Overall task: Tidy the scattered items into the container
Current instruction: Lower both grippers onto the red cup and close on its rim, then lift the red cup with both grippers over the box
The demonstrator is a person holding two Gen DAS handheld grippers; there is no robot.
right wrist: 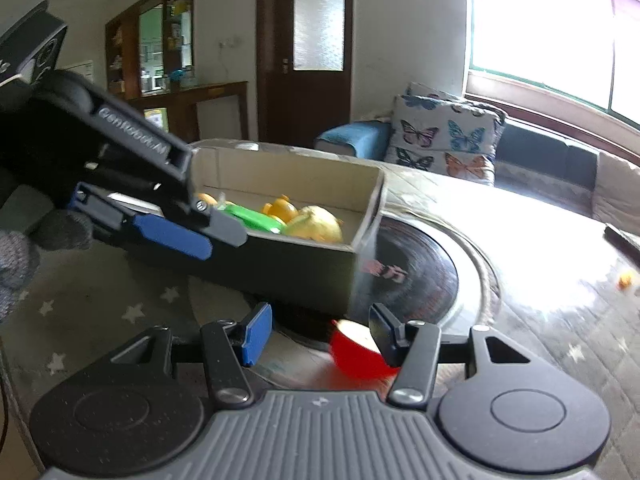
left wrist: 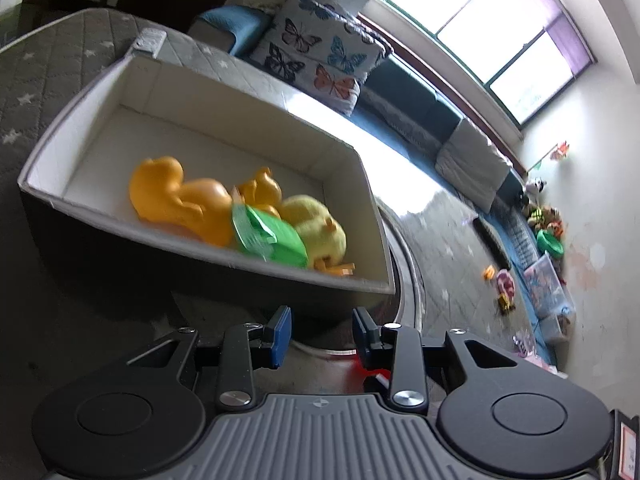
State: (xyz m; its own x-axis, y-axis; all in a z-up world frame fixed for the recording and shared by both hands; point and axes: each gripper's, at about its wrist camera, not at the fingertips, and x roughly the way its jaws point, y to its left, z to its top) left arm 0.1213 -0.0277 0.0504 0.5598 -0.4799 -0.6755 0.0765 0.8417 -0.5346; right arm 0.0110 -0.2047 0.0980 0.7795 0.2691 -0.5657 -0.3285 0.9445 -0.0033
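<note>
container (left wrist: pixel 372 196) holds toys; both tools gape empty.

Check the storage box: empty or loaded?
Loaded, partly. The box holds an orange toy, a green toy and a yellow plush; bare floor remains at its far end.

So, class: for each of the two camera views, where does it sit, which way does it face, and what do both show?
Left wrist: on the left gripper, looking over the storage box toward the window; own open fingers show.
Right wrist: on the right gripper, facing the box's side and the door; own open fingers, a gloved hand and the other gripper show.
Shared: box, green toy, butterfly cushion.
</note>
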